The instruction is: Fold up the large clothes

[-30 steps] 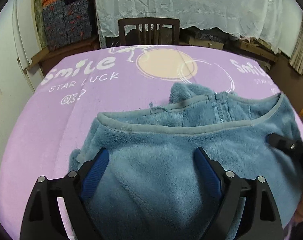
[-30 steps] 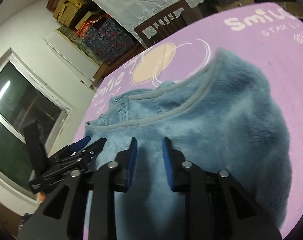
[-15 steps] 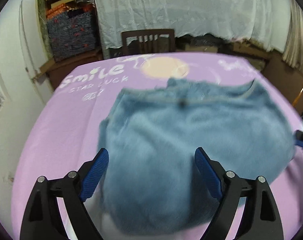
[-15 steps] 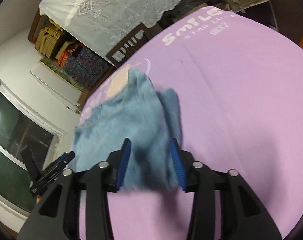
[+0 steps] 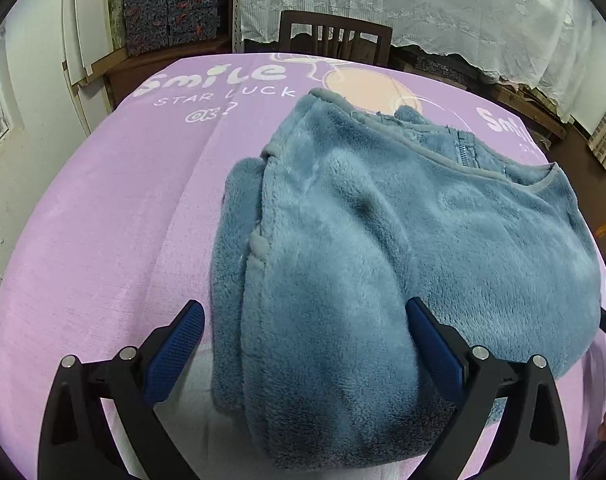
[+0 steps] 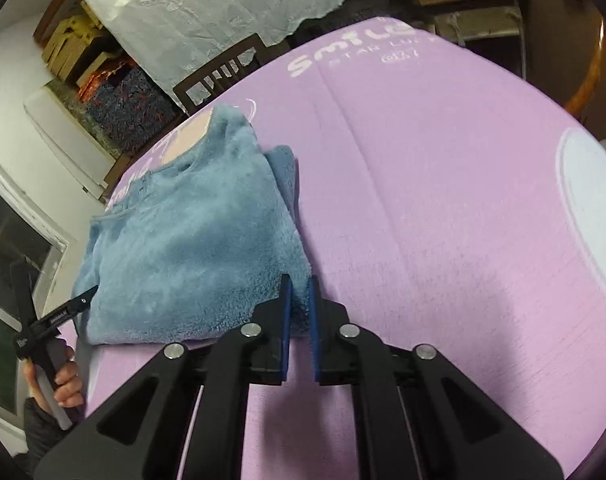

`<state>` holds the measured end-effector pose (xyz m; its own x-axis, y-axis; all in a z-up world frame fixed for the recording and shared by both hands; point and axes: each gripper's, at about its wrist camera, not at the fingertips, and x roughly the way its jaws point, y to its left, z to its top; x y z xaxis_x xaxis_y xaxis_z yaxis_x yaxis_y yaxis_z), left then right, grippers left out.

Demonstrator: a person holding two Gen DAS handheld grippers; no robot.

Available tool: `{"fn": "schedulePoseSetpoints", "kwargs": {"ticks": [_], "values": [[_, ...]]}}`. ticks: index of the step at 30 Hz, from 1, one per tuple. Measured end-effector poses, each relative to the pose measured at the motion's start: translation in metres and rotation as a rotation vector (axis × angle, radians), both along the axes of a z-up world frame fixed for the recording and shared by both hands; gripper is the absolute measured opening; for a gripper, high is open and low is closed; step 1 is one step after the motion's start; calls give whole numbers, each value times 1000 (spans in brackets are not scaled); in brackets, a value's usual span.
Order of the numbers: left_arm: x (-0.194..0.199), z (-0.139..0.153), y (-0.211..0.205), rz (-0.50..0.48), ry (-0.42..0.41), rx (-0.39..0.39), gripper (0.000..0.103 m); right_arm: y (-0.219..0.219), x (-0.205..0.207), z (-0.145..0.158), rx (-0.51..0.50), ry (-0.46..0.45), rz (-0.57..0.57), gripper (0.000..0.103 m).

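Observation:
A blue fleece garment (image 5: 383, 248) lies folded in a thick bundle on the purple table cover (image 5: 123, 208), its grey hem and zipper at the far side. My left gripper (image 5: 303, 336) is open wide, its blue pads straddling the bundle's near end. In the right wrist view the garment (image 6: 191, 248) lies at the left. My right gripper (image 6: 298, 292) has its jaws nearly closed, a narrow gap between them, at the bundle's near right corner; no cloth shows pinched. The left gripper (image 6: 83, 298) shows there too, touching the bundle's left edge.
A dark wooden chair (image 5: 335, 40) stands behind the table. Patterned boxes (image 5: 171, 4) and a lace curtain (image 5: 443, 8) fill the back. A white door (image 5: 31, 92) is at the left. A white circle print (image 6: 591, 200) marks the cover's right side.
The garment was folded over into a compact bundle and laid down. My right gripper closed up and drew back to the bundle's near corner. My left gripper stayed open.

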<state>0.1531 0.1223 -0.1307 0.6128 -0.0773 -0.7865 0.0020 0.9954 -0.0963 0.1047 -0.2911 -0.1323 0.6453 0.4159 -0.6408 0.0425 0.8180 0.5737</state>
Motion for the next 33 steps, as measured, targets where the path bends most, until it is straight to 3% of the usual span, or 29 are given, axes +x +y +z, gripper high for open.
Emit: {"fn": "schedulePoseSetpoints", "kwargs": {"ticks": [3, 5, 9, 13, 17, 22, 24, 25, 26, 27, 33], "values": [[-2, 1, 2, 3, -3, -7, 100, 7, 0, 4, -42, -7, 12, 10], [-7, 9, 2, 11, -21, 13, 100, 2, -1, 7, -23, -11, -5, 24], [-15, 37, -4, 27, -124, 80, 100, -13, -3, 28, 57, -92, -86, 24], [2, 56, -24, -7, -173, 137, 100, 13, 30, 48, 56, -115, -1, 24], [37, 55, -27, 12, -162, 184, 100, 45, 78, 55, 32, -103, 63, 22], [77, 27, -1, 94, -64, 144, 100, 47, 130, 40, 97, -45, 21, 23], [88, 11, 10, 105, -5, 88, 100, 39, 140, 24, 123, -1, -11, 22], [92, 6, 17, 101, 24, 20, 100, 36, 144, 12, 140, 25, -19, 16], [94, 6, 23, 104, 37, -21, 100, 34, 146, 3, 151, 31, -19, 6], [96, 4, 27, 105, 48, -48, 100, 32, 146, -1, 144, 19, -24, 5], [90, 5, 29, 106, 37, -61, 100, 26, 151, -2, 200, 37, -12, 8]]}}
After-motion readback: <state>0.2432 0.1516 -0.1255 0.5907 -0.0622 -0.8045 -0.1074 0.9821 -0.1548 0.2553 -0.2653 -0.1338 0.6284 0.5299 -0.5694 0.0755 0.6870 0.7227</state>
